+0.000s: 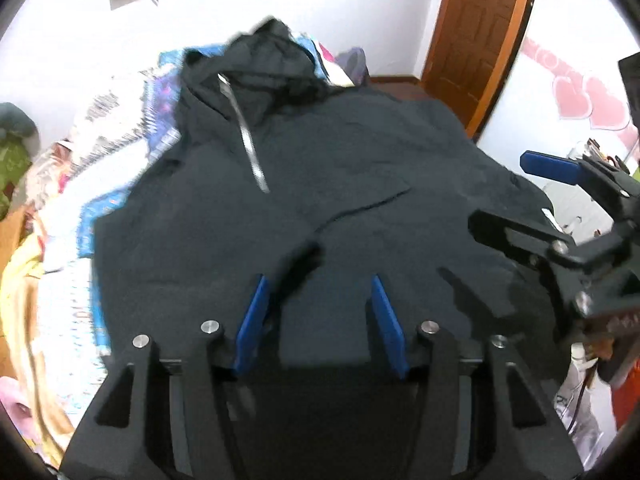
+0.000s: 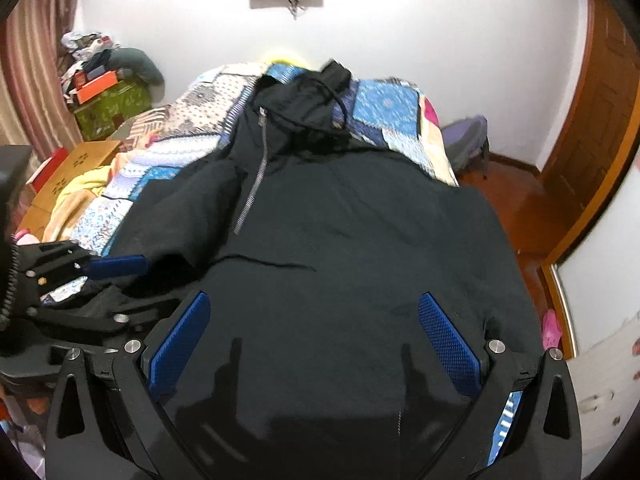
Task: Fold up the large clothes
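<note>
Left wrist view – black zip-up hooded jacket spreads beyond both grippers' parted, empty jaws – left gripper, right gripper; patchwork quilt edges it.

Your left tongs were a matte black frame with two forked arms, each capped by round silver screw heads. Flat blue pads lined the inner faces of their fingers. Your right tongs were built the same way, black with triangular cut-outs in the outer arms, and their blue pads carried a fine knurled texture. A coiled black cable ran beside the left tongs' body, seen from the right wrist.
</note>
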A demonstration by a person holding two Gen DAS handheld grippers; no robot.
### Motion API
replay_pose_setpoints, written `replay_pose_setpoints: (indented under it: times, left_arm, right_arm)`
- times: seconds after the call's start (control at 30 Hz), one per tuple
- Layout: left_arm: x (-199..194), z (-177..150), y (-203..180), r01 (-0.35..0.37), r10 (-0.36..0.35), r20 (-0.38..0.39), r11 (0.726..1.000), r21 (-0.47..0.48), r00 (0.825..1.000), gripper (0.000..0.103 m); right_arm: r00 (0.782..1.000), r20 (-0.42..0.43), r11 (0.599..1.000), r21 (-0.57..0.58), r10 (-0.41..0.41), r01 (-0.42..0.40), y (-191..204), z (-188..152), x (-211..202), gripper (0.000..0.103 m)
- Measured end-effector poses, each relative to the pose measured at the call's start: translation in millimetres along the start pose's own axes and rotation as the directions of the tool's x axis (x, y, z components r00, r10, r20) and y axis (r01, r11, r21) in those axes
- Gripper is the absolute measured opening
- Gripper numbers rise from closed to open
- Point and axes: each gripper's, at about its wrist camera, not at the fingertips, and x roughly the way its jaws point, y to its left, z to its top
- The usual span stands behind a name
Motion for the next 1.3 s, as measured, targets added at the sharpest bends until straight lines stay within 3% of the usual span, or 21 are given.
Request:
replay_pose_setpoints:
  times: [0.17,0.4,0.73,0.9,1.13,1.3]
  left_arm:
    - [-45.8,-15.5,34.4,-0.067,0.070,0.079,0.997,-0.049,0.994,0.062]
    - [-78.4,-41.4,86.7,-0.209,0.222,0.105,0.970,-0.123,0.969,0.067]
    - [-80.2,-89.0,152.9,-0.283,0.310,0.041,0.908,-0.309,0.950,0.067]
    - [-64.0,-110.6,170.0,-0.265,0.282,-0.007,0.891,-0.368,0.959,0.067]
    - [-49.5,-123.0,179.2,-0.246,0.255,-0.032,0.880,-0.406,0.966,0.067]
    - [-43.0,-124.1,180.1,-0.229,0.235,-0.038,0.879,-0.418,0.971,0.067]
  right_arm:
    - [0.999,0.032,0.997,-0.074,0.018,-0.016,23.1,14.4,-5.5,0.103]
    - [0.997,0.038,0.972,-0.229,0.062,-0.052,72.3,29.4,5.6,0.103]
    - [0.975,-0.172,0.890,-0.410,0.137,-0.198,149.8,21.7,73.3,0.102]
    - [0.964,-0.241,0.846,-0.485,0.114,-0.221,176.9,8.7,97.2,0.102]
    - [0.949,-0.312,0.824,-0.526,0.042,-0.209,188.8,3.3,127.4,0.101]
    - [0.953,-0.302,0.821,-0.537,0.028,-0.195,194.3,2.7,133.1,0.078]
